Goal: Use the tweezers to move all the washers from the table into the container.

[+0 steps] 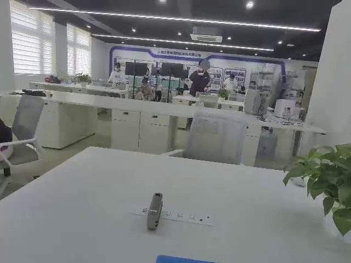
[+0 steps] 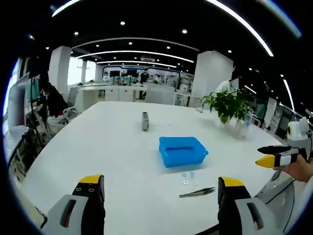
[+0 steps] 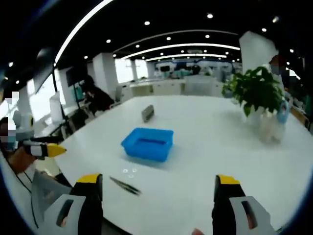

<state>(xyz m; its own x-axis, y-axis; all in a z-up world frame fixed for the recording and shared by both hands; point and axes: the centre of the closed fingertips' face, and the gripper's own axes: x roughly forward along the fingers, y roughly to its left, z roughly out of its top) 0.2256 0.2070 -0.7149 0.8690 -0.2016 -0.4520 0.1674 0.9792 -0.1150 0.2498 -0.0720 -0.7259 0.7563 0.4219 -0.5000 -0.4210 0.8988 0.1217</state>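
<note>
Start of task, judged from the layout.

The jaws of the left tool (image 2: 160, 180) are spread wide apart and nothing is held between them. The right tool (image 3: 158, 180) is spread in the same way and is also empty. Both are held near the front edge of the white worktop (image 2: 112, 147), short of the work.

A small cluster of flat metal washers (image 2: 190, 178) is lying on the worktop just in front of the blue rectangular plastic container (image 2: 182, 151). The slim metal tweezers (image 2: 197, 192) are lying flat just beside the washers, on the side nearer the edge.

This layout is judged deliberate: the tweezers are reached first, and each washer needs only a short carry. No washer can be made out in the container, though the detail is too small to be sure.

A grey oblong device (image 2: 145, 121) and a potted green plant (image 2: 226, 104) are placed well beyond, clear of the working zone.

Next step, as judged: the tweezers are to be taken up. Because they are thin and lie flat, a slip is a risk.
</note>
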